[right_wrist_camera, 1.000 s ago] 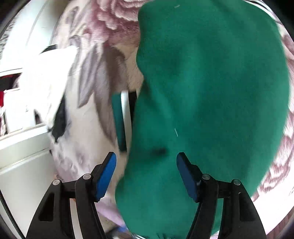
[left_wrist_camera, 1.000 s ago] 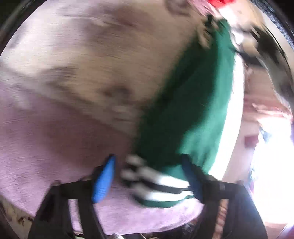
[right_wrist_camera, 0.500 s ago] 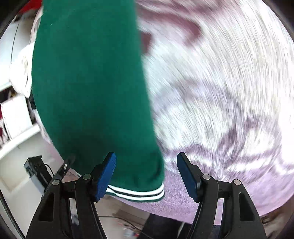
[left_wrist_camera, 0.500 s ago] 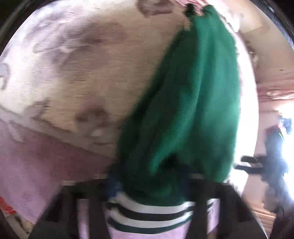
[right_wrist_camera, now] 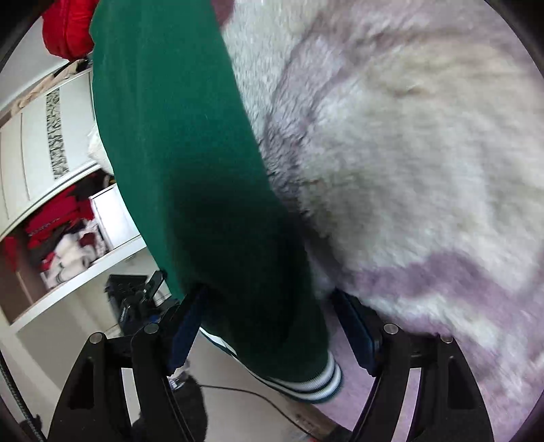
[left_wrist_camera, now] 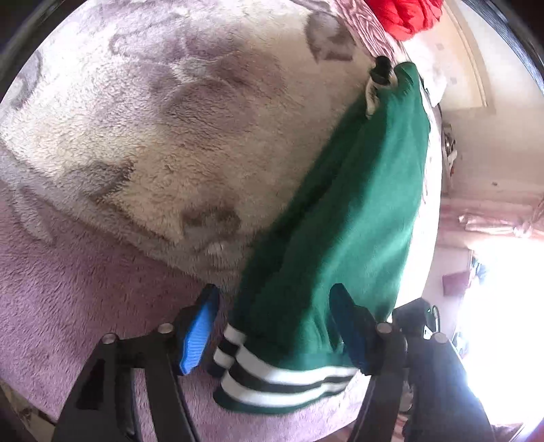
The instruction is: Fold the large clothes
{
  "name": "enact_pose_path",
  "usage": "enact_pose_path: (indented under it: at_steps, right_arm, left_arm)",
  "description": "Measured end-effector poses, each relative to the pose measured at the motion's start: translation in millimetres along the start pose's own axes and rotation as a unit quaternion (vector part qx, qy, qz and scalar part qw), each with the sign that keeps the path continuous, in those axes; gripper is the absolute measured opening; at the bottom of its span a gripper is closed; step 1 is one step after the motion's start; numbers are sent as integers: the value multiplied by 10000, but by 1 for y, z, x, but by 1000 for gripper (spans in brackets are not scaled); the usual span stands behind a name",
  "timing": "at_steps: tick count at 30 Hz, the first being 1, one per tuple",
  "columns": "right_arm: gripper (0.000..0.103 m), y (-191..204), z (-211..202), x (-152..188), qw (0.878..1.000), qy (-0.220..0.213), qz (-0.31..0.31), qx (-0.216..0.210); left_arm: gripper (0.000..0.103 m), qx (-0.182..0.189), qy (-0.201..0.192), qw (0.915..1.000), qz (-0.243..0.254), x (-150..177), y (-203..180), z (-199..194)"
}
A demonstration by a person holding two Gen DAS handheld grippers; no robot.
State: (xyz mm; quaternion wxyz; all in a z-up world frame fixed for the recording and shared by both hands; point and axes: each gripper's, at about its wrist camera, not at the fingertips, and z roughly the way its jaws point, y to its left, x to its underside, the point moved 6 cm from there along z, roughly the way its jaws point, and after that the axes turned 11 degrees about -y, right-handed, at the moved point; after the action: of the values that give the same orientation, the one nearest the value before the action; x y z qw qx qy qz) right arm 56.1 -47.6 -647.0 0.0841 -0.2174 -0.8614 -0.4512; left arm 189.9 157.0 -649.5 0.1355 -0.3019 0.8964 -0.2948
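A green garment [left_wrist_camera: 353,217] with a black-and-white striped hem [left_wrist_camera: 282,380] lies on a fluffy cream and mauve blanket [left_wrist_camera: 170,136]. My left gripper [left_wrist_camera: 275,326] is open, its blue pads on either side of the hem end. In the right wrist view the same green garment [right_wrist_camera: 190,163] runs up the left side, its striped hem [right_wrist_camera: 306,384] at the blanket's edge. My right gripper [right_wrist_camera: 268,329] is open and straddles the hem end.
A red garment [left_wrist_camera: 408,13] lies at the far end of the blanket, also in the right wrist view [right_wrist_camera: 68,30]. A white shelf unit [right_wrist_camera: 51,190] with clothes stands to the left. Black equipment [right_wrist_camera: 136,299] and a cable sit on the floor. A bright window [left_wrist_camera: 493,306] is at right.
My left gripper went from open to closed on the hem and now stands open again. My right gripper swung from over the garment's middle down to its hem end at the blanket's edge.
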Motion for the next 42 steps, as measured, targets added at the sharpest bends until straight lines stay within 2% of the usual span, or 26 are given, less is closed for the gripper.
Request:
enact_pose_path:
  at_steps: [4,5,7,8,9,10,11,12,13,14,15,19,22,24,27,29,31,32,34,35,36,37,39,40,41,42]
  right_arm:
    - [80,14,27,9,9992,219,-162,-302]
    - [80,24,34,10,9985,221,-269,-424]
    - [77,33,46,14,9981,192,-497,-322]
    - [70,37,53,15,9978,178,-611,-209]
    - [42,37,60,20,9976,168,-655,-157]
    - [30,38,64,21,9980,112,-599,-168]
    - [29,38,65,22,9984,39,-534,-168]
    - [25,40,64,24,9985,-40,-531,-145]
    - [21,41,61,27,9984,-109,-546,-120]
    - [19,43,58,30,9984,-159,-520,-129]
    - [17,46,51,36,9986,-224,-466,-147]
    - [14,63,24,67,9975,-300,-608,-210]
    - [14,62,3,103,9976,-149,-669,-37]
    - [14,51,-25,128,9982,6,-605,60]
    - [14,21,-48,189,9980,261,-417,408]
    - [15,-14,-42,225,9965,453,49,708]
    - [19,-45,-44,236,9920,561,674,908]
    - [22,-51,-45,233,9908,568,807,925]
    - [35,-57,-55,221,9885,518,989,1022]
    - [40,-54,-64,214,9883,416,869,1180]
    - [51,-50,-73,207,9885,304,727,1289]
    - [62,-47,-85,203,9884,216,608,1375]
    - [70,-34,-105,187,9862,-31,310,1628]
    - [70,-29,-115,177,9847,-137,196,1727]
    - [70,-23,-128,162,9817,-306,62,1879]
    - [70,-21,-142,153,9791,-451,-41,1985]
  left_arm:
    - [65,367,309,9987,-153,1,-3,38]
    - [65,364,369,9986,-56,2,-6,48]
    - [65,231,383,9988,197,1,-14,59]
    - [66,229,289,9988,319,-1,-19,61]
    - [65,217,185,9988,407,0,-23,61]
    - [64,223,97,9985,484,1,-26,61]
    - [54,254,-2,9982,539,1,-29,58]
    - [35,273,-96,9980,562,2,-32,54]
    - [30,361,-194,9977,544,4,-34,47]
    - [21,449,-263,9973,524,6,-35,40]
    - [17,542,-322,9969,474,10,-38,32]
    - [16,620,-380,9959,538,30,-53,10]
    - [16,569,-154,9967,562,58,-60,-5]
    - [17,438,168,9973,563,96,-54,-15]
    - [18,286,774,9965,94,148,-32,-18]
    - [18,115,1292,9912,-275,182,-14,-15]
    - [21,-70,1571,9866,-440,193,-4,-21]
    - [20,-70,1587,9862,-470,190,-4,-29]
    - [21,-265,1542,9869,-381,177,-1,-49]
    - [27,-464,1500,9872,-293,172,0,-62]
    - [45,-732,1383,9875,-182,159,0,-75]
    - [51,-909,1226,9883,-35,147,-4,-84]
    - [55,-962,929,9908,212,114,-20,-86]
    - [55,-980,770,9917,305,93,-31,-80]
    - [55,-939,668,9927,369,78,-41,-73]
    - [55,-730,521,9950,441,57,-60,-59]
